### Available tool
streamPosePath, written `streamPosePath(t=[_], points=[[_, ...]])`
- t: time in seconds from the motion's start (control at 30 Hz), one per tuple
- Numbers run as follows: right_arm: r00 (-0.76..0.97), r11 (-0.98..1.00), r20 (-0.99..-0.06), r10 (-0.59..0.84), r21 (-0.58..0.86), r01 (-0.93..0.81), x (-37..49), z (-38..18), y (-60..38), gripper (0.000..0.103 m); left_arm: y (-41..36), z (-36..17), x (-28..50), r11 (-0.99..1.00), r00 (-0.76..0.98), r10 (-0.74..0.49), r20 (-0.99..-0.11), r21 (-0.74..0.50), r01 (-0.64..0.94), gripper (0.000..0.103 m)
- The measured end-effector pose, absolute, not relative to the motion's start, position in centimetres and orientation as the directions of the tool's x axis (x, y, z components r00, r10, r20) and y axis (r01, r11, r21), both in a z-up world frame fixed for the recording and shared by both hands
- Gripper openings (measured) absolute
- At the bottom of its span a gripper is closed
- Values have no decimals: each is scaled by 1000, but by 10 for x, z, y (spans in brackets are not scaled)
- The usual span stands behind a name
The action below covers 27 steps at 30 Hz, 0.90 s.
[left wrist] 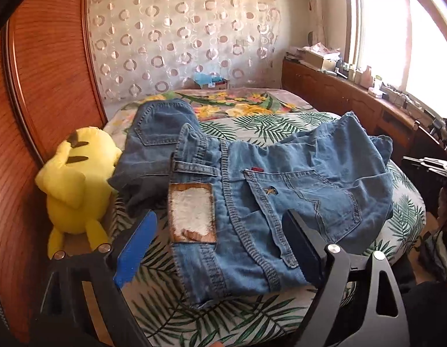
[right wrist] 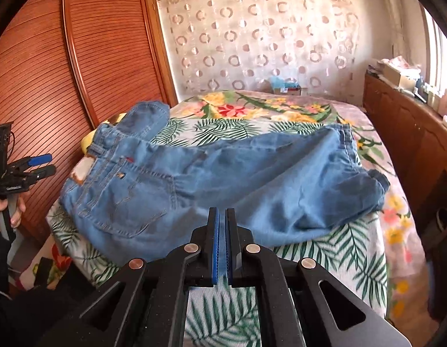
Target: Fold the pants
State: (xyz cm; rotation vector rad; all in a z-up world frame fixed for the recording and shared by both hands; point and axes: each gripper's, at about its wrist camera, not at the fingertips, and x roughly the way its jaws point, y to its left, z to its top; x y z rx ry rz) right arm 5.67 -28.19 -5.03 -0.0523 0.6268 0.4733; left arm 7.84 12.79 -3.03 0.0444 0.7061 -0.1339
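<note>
Lying across the bed [left wrist: 252,312], the blue jeans [left wrist: 295,185] rest back side up on a cover printed with green palm leaves. In the left wrist view the waistband is the part nearest to the camera, with a pale leather patch [left wrist: 191,212] on it, a belt loop above the patch, and a back pocket just to the right. One part of the jeans is turned back toward the far left, next to a yellow plush toy [left wrist: 75,185] that sits against the brown wooden wardrobe [left wrist: 35,86]. The left gripper [left wrist: 220,248] hovers over the waistband with its two fingers spread wide, one on each side of the patch and pocket area, and it does not hold anything. In the right wrist view the legs of the jeans [right wrist: 252,179] stretch to the right, and the leg end is bunched near the right edge of the bed. The right gripper [right wrist: 222,245] has its fingers pressed almost together at the near edge of the fabric; a thin strip of blue shows between the pads, but I cannot tell if it really pinches the cloth. Behind the bed hangs a curtain [right wrist: 266,37] with a ring pattern.
</note>
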Motion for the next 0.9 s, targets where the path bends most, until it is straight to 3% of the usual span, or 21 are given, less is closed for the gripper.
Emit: streamPosePath(t=[0.13,0.27,0.53,0.9], points=[[710,890,-567,417,98,-444,79,-60,-272,10,126,-36,99,990,745,-109,-658,-1,144,89],[709,893,-578,404,79,-444,103,-79,-254,44,127,-39,123,989,742,-110,-661,4,150,89],[695,903,-641,326,-7,-430,136,-111,-235,50,125,-46,154,989,731,-91,-676,25,146,89],[647,899,-679,347,45,-435,154,-117,-236,54,127,-56,176,989,713,-60,-698,55,137,89]])
